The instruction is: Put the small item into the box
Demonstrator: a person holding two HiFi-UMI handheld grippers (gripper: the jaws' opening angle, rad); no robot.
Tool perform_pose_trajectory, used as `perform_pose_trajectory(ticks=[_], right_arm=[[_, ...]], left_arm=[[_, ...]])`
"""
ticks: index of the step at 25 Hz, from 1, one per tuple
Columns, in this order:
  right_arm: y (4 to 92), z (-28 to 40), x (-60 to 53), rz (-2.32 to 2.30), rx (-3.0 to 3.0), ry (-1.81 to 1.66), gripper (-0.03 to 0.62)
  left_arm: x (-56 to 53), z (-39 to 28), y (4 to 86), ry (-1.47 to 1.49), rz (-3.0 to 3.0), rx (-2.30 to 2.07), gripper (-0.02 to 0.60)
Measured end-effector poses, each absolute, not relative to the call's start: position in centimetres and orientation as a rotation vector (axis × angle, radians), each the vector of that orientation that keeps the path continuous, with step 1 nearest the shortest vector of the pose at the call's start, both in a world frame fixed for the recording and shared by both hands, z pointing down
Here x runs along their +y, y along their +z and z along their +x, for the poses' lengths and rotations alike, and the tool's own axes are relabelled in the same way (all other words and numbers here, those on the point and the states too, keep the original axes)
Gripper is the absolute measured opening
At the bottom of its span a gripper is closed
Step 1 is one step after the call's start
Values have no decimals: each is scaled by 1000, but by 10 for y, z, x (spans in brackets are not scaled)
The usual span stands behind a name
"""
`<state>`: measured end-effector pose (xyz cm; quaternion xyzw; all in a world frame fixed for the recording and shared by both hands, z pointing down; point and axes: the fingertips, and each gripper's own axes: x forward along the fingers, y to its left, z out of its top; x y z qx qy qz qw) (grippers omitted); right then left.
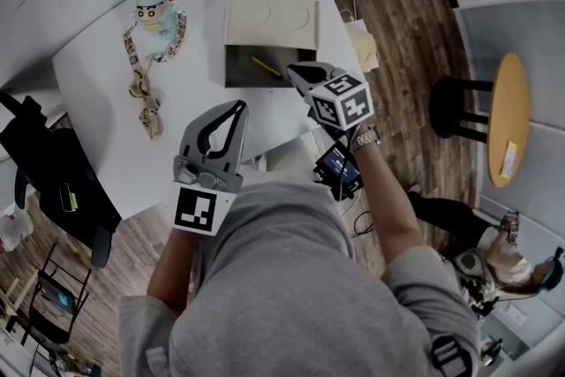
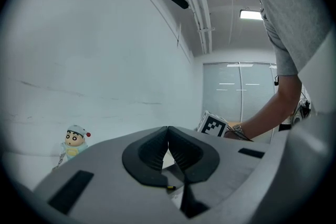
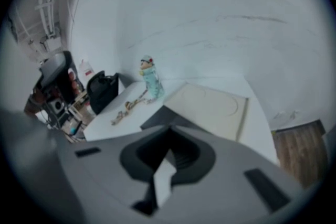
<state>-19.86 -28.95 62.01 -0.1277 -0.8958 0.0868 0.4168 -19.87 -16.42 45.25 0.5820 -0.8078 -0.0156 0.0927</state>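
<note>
The small item (image 1: 264, 65) is a thin yellow stick, much like a short pencil, and it lies slantwise on the dark floor of the open box (image 1: 270, 22), near the middle. There is one such item and one box. The box has a cream lid folded back flat on the white table (image 1: 106, 75), and two round shapes are pressed into the lid. The right gripper (image 1: 292, 71) points at the box's near right corner with its tips just above the rim, apart from the yellow stick. In the right gripper view, which is blurred, its jaws meet at the tips with nothing between them. The left gripper (image 1: 239, 106) hangs nearer the person, well short of the box, and the left gripper view shows its ribbed pads (image 2: 181, 150) pressed together at the tips, also empty. One cartoon toy figure (image 1: 157, 11) in a pale outfit stands at the far left of the table, with a beaded strap (image 1: 146, 97) trailing from it. The two grippers each carry one cube printed with black-and-white square markers, which is the only print that can be made out.
</note>
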Motion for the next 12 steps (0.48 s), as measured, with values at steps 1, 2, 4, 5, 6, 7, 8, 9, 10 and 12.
perform_pose_trajectory(ticks=[1,2,4,5,6,7,8,9,10,12], right_arm=[[614,-196,-289,-316,-2261,236,32],[607,-194,-288,-311,-2276,260,32],[592,-192,-286,-305,-2319,355,32],[583,-192,-285,-306,-2343,427,32],[573,-191,-283,-309,-2368,504,32],[562,-190,-282,-313,-2392,577,32],[551,-187,-281,-318,-2417,639,32],[541,-185,-281,-325,-2441,689,32],[530,-182,-282,-334,-2465,728,34],[510,-177,-282,-352,-2510,777,34]], left_arm=[[-163,-198,451,-51,1726,-2403,32],[-162,-197,449,-54,1723,-2409,32],[-160,-196,447,-56,1720,-2424,32],[-159,-196,445,-63,1715,-2434,32],[-158,-196,443,-73,1706,-2444,32],[-158,-195,440,-83,1696,-2454,32],[-157,-195,438,-88,1686,-2463,32],[-157,-195,435,-92,1679,-2472,32],[-157,-195,433,-98,1673,-2483,32],[-157,-196,427,-116,1662,-2503,32]])
